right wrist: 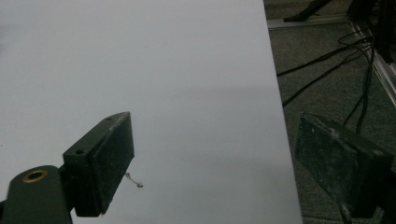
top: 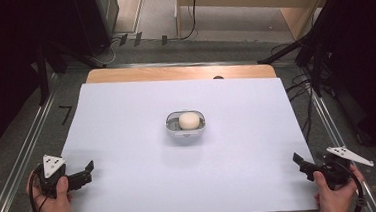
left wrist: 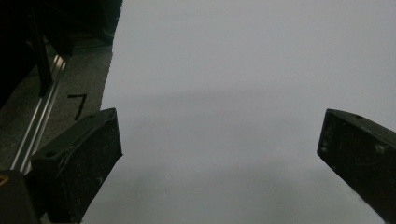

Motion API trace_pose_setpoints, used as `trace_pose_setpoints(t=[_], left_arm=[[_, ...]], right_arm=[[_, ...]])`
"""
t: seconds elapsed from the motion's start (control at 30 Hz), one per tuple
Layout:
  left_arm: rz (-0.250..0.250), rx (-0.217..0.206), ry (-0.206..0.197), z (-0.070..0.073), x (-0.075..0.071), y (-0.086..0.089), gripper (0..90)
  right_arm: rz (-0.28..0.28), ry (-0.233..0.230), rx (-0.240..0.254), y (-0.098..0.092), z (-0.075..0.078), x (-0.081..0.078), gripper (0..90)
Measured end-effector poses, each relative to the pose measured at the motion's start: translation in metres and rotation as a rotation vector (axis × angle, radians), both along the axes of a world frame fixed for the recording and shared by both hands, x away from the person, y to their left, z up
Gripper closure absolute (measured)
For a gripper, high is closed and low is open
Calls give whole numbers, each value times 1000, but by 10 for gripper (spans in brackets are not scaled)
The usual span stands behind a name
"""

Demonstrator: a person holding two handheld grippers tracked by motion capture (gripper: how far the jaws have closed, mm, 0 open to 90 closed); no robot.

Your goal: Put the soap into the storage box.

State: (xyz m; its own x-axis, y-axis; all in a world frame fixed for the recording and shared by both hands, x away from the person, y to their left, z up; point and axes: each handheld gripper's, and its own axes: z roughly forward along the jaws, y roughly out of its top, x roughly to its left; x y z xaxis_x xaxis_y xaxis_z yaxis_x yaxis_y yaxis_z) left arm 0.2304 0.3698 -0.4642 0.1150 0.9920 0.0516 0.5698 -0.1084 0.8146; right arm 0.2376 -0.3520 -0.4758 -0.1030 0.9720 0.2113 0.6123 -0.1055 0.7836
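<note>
Tray (top: pixel 186 131) with a pale round ball (top: pixel 188 121) sits mid-sheet, long axis 9-to-3, at about 1 o'clock from the left gripper (top: pixel 84 174) and 11 from the right gripper (top: pixel 300 164), roughly equally near; both grippers' jaws apart, holding nothing.

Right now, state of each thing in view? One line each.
left hand-held gripper: open, nothing between the jaws, near the sheet's left edge.
right hand-held gripper: open, nothing held, at the sheet's right edge.
small white container: lid off or open, upright, mid-sheet, untouched.
round cream object: sitting inside the container.
white sheet: flat on the table.
</note>
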Motion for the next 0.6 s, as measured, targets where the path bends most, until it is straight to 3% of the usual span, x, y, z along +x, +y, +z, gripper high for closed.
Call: trace_pose_setpoints(t=[0.17,0.4,0.47,0.6], left_arm=[[3,-5,-2,0,0,0,3],[0,-15,-8,0,-1,2,3],[0,-15,-8,0,-1,2,3],[2,-14,-4,0,0,2,3]], right_arm=[[-6,0,18,-7,-2,-7,127],[-11,21,-21,-9,-6,-14,127],[-5,13,-1,-12,-8,-14,127],[21,-9,91,-17,-11,-14,133]])
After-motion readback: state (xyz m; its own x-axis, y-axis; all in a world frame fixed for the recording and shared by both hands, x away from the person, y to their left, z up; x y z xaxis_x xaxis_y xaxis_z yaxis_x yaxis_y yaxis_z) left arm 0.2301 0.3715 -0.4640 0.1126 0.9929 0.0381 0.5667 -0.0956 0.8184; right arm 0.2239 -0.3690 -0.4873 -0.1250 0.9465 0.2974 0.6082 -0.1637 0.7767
